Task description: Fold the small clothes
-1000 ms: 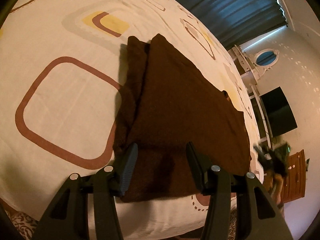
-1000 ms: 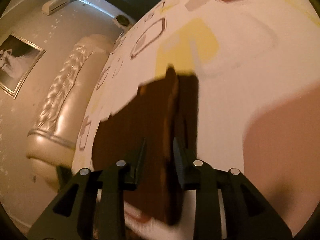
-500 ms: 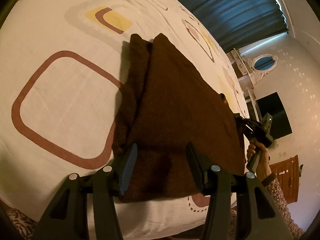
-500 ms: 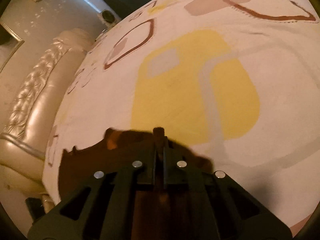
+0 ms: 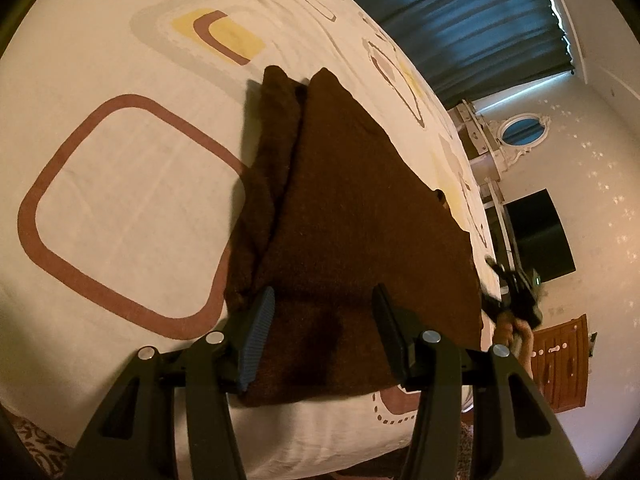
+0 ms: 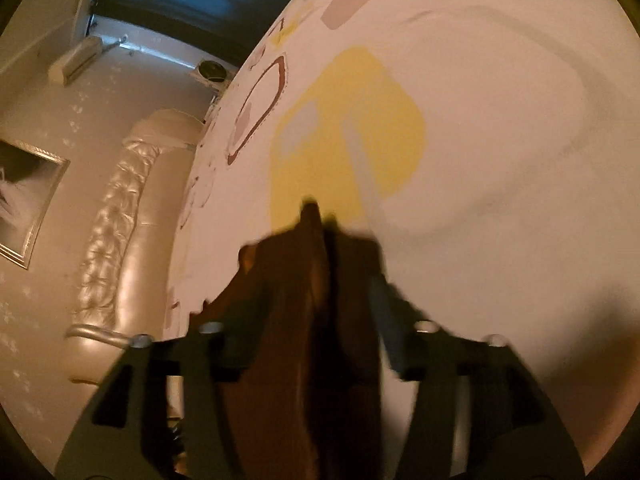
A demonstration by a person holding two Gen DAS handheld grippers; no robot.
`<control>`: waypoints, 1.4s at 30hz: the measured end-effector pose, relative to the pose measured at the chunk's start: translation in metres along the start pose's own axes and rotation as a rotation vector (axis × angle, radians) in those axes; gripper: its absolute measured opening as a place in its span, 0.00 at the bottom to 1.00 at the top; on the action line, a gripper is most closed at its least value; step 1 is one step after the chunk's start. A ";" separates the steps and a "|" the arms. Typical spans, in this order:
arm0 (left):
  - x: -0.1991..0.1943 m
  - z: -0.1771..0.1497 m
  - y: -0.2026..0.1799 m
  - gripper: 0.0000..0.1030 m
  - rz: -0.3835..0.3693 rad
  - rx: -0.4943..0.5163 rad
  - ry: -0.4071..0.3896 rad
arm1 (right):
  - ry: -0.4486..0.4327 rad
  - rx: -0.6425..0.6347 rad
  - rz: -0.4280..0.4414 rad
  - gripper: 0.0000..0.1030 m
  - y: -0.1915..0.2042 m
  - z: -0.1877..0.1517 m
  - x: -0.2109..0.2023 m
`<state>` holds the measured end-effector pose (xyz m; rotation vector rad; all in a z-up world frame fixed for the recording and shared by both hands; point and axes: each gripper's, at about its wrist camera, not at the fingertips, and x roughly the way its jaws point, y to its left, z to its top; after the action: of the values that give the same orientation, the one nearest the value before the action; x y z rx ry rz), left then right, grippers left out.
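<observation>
**Right claw releasing at garment edge; left claw holding position**

Since half a second ago, the right gripper [image 6: 316,320] has gone from fully clenched on the raised fold to spread, and its jaws are opening at this moment. The left gripper [image 5: 322,320] shows no comparable change; its spacing matches the earlier view.

Left wrist view: the left gripper's jaws stand apart over the near part of the brown garment [image 5: 352,216], the blue ribbed pad at left and the black pad at right. Cloth lies below and between the fingers; neither pad visibly presses on it, so the claw reads as released. The garment lies flat on the patterned bedsheet [image 5: 120,208], reaching forward from the claw to two rounded corners at its far end. A narrower folded strip runs along its left side, ahead and left of the blue pad. To the right of the claw, beyond the garment's right edge, the right gripper appears blurred, with a hand [image 5: 516,330] behind it.

Right wrist view: the picture is motion-blurred. A ridge of brown garment [image 6: 308,360] stands between the parted fingers and runs forward past their tips. The pads appear clear of the cloth on both sides. Ahead of the claw the sheet shows a yellow patch [image 6: 344,132]; to the left sits a padded headboard [image 6: 120,232].
</observation>
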<state>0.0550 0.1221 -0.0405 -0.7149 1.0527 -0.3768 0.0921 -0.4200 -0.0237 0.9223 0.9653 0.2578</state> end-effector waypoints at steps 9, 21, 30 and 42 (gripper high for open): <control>0.000 0.000 -0.003 0.50 0.013 0.010 0.008 | 0.142 -0.045 0.050 0.56 -0.001 -0.089 -0.030; 0.017 -0.025 -0.044 0.50 0.278 0.382 0.005 | 0.215 -0.093 0.047 0.09 -0.012 -0.114 -0.030; 0.008 -0.015 -0.032 0.59 0.147 0.293 0.016 | 0.086 0.000 0.081 0.55 -0.019 -0.066 -0.044; -0.026 0.021 0.024 0.59 -0.038 -0.032 -0.056 | 0.022 0.009 0.078 0.57 -0.013 -0.078 -0.037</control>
<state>0.0603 0.1623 -0.0337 -0.7708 0.9955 -0.3709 0.0063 -0.4050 -0.0307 0.9683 0.9524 0.3298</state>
